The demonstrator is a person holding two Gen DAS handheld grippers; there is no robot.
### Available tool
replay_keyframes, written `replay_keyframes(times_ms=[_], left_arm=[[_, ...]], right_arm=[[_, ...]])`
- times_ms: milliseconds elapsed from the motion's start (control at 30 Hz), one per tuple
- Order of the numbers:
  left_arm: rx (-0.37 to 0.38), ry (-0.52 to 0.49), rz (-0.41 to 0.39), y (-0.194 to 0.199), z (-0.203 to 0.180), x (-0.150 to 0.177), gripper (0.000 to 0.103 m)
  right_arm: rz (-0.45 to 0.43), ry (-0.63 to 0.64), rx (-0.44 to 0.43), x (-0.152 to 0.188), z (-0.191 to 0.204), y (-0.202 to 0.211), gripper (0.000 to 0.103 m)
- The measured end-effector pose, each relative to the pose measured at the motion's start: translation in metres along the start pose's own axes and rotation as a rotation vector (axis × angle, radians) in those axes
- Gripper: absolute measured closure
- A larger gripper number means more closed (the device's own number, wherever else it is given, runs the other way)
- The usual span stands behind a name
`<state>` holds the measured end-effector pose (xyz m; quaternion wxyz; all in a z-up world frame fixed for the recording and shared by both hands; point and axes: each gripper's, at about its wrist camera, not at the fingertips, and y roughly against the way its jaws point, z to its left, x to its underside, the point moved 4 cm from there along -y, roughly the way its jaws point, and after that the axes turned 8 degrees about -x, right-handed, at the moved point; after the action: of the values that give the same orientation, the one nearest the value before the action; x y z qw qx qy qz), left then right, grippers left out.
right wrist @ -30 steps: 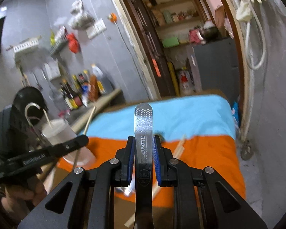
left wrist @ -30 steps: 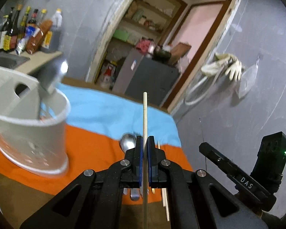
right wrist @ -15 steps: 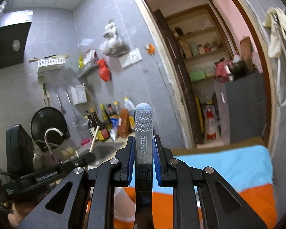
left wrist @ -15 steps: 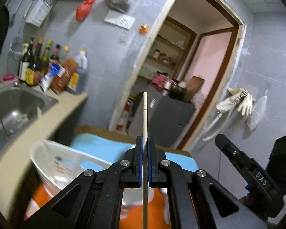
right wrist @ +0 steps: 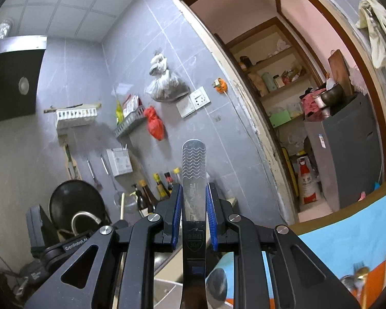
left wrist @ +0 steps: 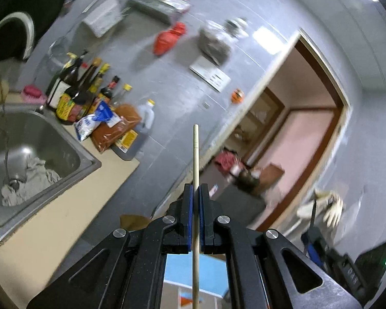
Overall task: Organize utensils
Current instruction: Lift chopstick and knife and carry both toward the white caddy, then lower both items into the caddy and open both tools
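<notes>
Landmark: the steel sink (left wrist: 36, 154), set in a pale counter (left wrist: 72, 206).
Around the sink: dark sauce bottles (left wrist: 74, 90) and packets crowd its far corner; a curved tap (left wrist: 12, 28) stands behind it.
In the sink: a crumpled white cloth (left wrist: 31, 180) by the drain.
Left gripper (left wrist: 196, 198): jaws pinched tight on a wooden chopstick (left wrist: 196, 154), which points away, to the right of the sink.
Right gripper (right wrist: 193, 200): jaws narrowly apart, clamped on a flat metal utensil handle (right wrist: 193, 170).
Only in the right view: a blue and orange cloth (right wrist: 347, 244) with spoons (right wrist: 355, 280) lying on it, right of the sink; the pantry shelves (right wrist: 278, 77).
</notes>
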<state>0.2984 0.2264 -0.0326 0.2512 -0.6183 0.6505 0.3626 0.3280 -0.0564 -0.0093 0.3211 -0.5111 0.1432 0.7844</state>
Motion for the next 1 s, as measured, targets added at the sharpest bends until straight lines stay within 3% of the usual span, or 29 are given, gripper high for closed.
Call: replay_keyframes(times_ms=[200,567,800,1000], left_arm=[[-0.027,0.000,-0.059,-0.003,0.023,0.000,0.101],[-0.067,-0.168,-0.164,0.007,0.007,0.030,0.101],[-0.096,-0.276,-0.168,0.008,-0.002,0.048,0.101],[-0.093,-0.355,-0.124,0.014,-0.010,0.061,0.101]], right_arm=[[0.009,0.002,0.029,0.021,-0.009,-0.008,0.087],[0.079,0.135,0.073,0.060,0.002,-0.007,0.087],[0.087,0.162,0.106,0.066,-0.002,-0.004,0.086],[0.118,0.155,0.113,0.069,-0.004,0.001,0.086]])
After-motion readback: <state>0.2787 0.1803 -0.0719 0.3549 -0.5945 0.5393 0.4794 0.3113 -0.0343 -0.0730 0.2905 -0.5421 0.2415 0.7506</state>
